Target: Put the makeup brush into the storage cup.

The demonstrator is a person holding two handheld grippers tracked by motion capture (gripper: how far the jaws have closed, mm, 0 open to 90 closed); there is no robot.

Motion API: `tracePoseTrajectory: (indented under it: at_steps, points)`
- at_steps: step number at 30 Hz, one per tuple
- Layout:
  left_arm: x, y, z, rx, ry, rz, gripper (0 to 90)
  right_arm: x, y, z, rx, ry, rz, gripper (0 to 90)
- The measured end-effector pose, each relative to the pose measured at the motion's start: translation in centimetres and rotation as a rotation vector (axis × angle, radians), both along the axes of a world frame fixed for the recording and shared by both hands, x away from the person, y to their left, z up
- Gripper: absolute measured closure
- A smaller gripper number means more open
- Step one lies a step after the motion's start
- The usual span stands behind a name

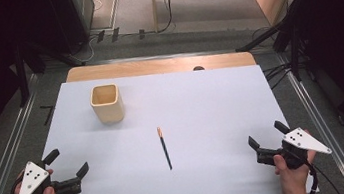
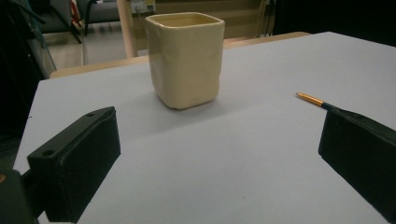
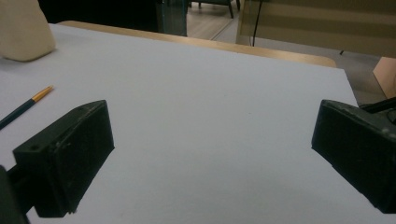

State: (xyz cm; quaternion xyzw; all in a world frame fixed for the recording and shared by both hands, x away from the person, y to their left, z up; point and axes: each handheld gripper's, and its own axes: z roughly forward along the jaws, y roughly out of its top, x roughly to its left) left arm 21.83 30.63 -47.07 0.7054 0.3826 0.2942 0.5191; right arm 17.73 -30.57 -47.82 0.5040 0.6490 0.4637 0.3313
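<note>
white-topped table (image 1: 211, 102) – cream cup (image 1: 107, 103), dark pencil (image 1: 164, 148)

so one cream cup (image 1: 107, 103), one pencil (image 1: 164, 148), and two tools, left tool (image 1: 70, 163) and right tool (image 1: 267, 134), on the desk (image 1: 211, 102)

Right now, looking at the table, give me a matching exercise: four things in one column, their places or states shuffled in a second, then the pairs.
Things:
1. cup
2. pencil
3. left claw
4. right claw

Places or states:
A. lies flat mid-table
B. open, near right corner
C. stands upright, far left
D. open, near left corner

Pairs: 1-C, 2-A, 3-D, 4-B
</note>
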Motion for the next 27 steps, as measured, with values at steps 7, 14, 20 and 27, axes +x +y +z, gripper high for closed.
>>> tracePoseTrajectory:
  at_steps: [7, 14, 20, 27]
  points:
    - [-0.1, -0.2, 0.0, 0.004, 0.002, -0.007, 0.0, 0.2, 0.4, 0.3, -0.004, 0.009, 0.007, 0.0]
    - [0.0, -0.4, 0.0, 0.000, 0.008, -0.010, 0.0, 0.9, 1.2, 1.1, -0.005, 0.014, 0.042, 0.0]
    - [0.1, -0.6, 0.0, -0.003, 0.006, -0.014, 0.0, 1.8, 2.5, 1.8, -0.007, 0.023, 0.078, 0.0]
    - [0.1, -0.7, 0.0, 0.003, 0.007, -0.016, 0.0, 2.9, 4.7, 2.2, -0.020, 0.046, 0.124, 0.0]
